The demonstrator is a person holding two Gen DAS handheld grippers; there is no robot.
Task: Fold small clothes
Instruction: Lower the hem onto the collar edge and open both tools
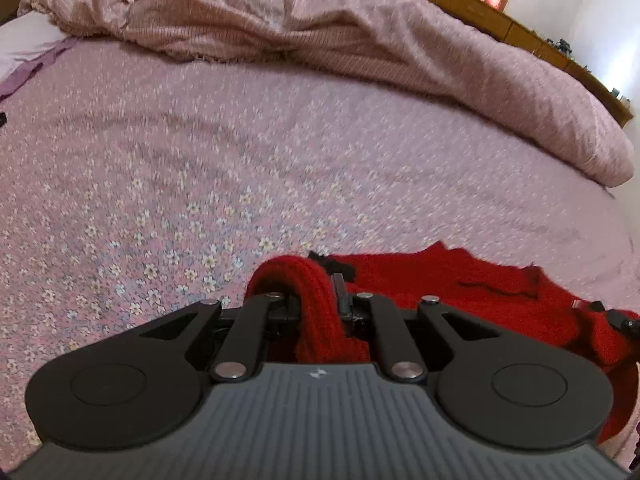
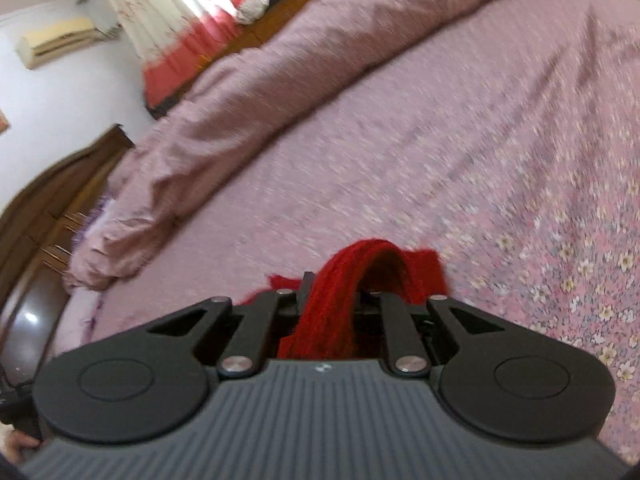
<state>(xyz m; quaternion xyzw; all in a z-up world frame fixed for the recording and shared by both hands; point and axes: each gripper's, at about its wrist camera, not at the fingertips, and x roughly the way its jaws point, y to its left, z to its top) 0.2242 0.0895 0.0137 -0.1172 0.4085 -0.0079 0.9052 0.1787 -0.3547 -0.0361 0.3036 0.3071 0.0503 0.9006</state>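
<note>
A red knit (image 1: 440, 276) is pinched in both claws – left gripper (image 1: 318, 300) and right gripper (image 2: 340, 296) clamped nearly closed – above the floral bedspread (image 1: 200, 168)

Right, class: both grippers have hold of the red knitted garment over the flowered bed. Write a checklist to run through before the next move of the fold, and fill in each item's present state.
1. Left gripper shut on the red knitted garment: ok.
2. Right gripper shut on the same garment: ok.
3. Knit bunched evenly in both grips: cannot tell, the fingers are mostly hidden by the wool.
4. Pink flowered bedspread bare ahead for laying down: ok.
5. Rumpled pink duvet lies apart from the garment: ok.
6. Garment flat and uncreased: not ok, an edge stands up in the left wrist view.
</note>
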